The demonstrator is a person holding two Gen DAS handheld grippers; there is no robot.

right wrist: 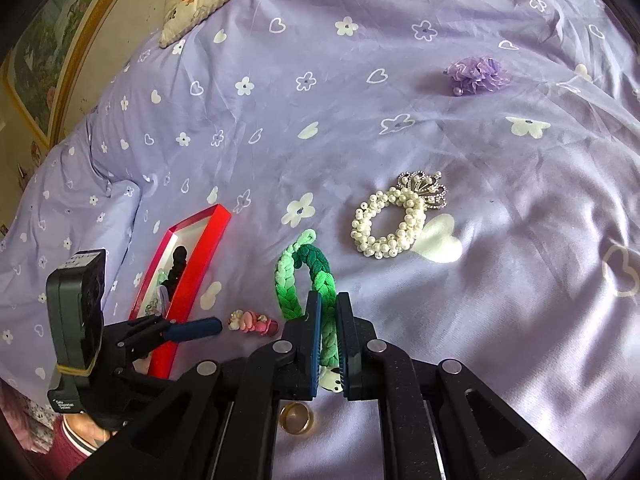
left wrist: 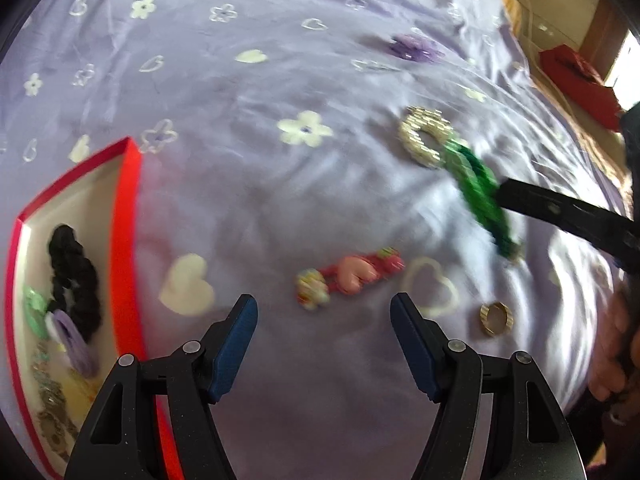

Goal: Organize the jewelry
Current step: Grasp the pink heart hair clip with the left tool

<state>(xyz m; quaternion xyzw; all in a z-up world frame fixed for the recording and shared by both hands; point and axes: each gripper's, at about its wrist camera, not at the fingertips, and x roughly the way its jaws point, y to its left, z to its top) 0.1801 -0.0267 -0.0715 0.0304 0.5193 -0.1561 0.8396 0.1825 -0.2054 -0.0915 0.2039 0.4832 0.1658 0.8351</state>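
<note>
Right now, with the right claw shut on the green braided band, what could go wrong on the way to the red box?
1. The right claw pinches only one strand of the green braided band; the hanging loop could slip free or snag.
2. The carry path to the red box passes over the pink hair clip and the open left claw, so the loop might drag the clip or hit that claw.

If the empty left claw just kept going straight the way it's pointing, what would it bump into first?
Most likely the pink hair clip, lying on the purple bedspread just ahead of the open left claw. Depth is hard to judge through the fisheye, so it might touch the bedspread first.
</note>
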